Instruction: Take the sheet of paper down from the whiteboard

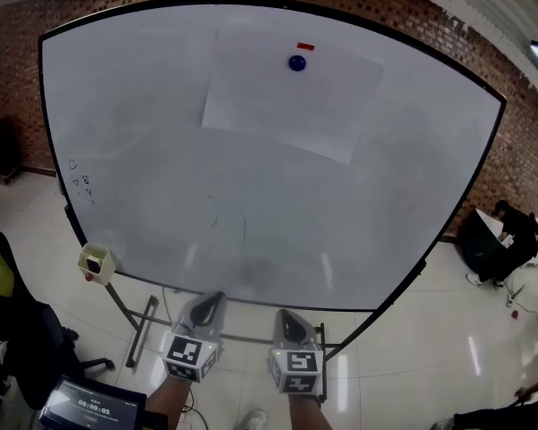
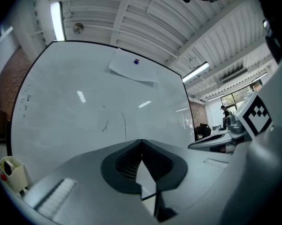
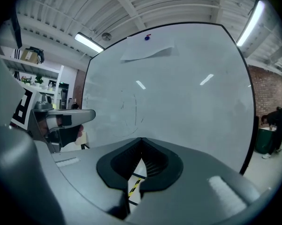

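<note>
I can barely make out the paper's (image 1: pixel 286 97) edges against the whiteboard (image 1: pixel 143 177); it hangs under a blue magnet (image 1: pixel 296 63), high above and well ahead of my left gripper (image 1: pixel 211 299) and right gripper (image 1: pixel 285 315), both closed and empty

office-like workspace: whiteboard (image 1: pixel 251 195), brick wall (image 1: pixel 9 70), strip lights (image 2: pixel 57 20).

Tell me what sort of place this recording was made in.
Probably an office or lab workroom, indoors: a large standing whiteboard in front of a brick wall, a glossy tiled floor, and strip lights under a ribbed ceiling.
</note>
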`<state>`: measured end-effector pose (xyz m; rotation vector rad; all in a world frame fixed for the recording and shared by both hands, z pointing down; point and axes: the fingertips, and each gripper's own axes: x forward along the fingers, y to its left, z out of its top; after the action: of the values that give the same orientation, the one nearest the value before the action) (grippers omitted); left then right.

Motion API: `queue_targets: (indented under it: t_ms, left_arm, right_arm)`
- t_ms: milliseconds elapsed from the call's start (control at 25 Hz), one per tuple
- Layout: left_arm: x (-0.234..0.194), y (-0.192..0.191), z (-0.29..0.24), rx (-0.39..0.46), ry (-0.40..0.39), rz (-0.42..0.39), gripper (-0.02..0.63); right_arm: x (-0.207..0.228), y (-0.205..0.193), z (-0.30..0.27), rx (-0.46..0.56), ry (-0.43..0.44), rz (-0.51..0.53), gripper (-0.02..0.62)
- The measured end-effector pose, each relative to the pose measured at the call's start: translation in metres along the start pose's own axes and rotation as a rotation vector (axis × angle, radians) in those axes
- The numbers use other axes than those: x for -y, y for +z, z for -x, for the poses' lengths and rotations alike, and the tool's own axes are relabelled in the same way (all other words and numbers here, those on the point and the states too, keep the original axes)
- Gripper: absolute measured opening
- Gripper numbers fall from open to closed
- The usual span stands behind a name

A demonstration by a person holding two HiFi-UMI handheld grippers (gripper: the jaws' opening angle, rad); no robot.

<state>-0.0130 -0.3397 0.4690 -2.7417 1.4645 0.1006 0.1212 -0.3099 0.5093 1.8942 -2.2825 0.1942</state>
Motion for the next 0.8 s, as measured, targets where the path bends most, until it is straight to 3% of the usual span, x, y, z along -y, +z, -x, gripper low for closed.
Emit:
queue_targets:
  t_ms: [160, 320, 640, 800]
  left_arm:
    - [-0.003, 0.002, -0.033, -0.006, 0.042, -0.003, 0.002]
    - [0.002, 0.023, -0.066, 0.036, 0.026, 0.021, 0.002]
    - [-0.012, 0.142, -0.104, 0.227, 0.050, -0.186, 0.002]
    - [-0.019, 0.192, -0.119, 0.221, 0.055, -0.270, 0.002]
  right_arm:
    - [0.029, 0.013, -0.018, 0.018, 0.001, 0.013, 0.014]
    - [0.057, 0.045, -0.030, 0.078, -0.008, 0.036, 0.014]
    - [0.073, 0.128, -0.050, 0.295, 0.101, 0.012, 0.014]
    - [0.068, 0.174, -0.053, 0.374, 0.137, -0.010, 0.015]
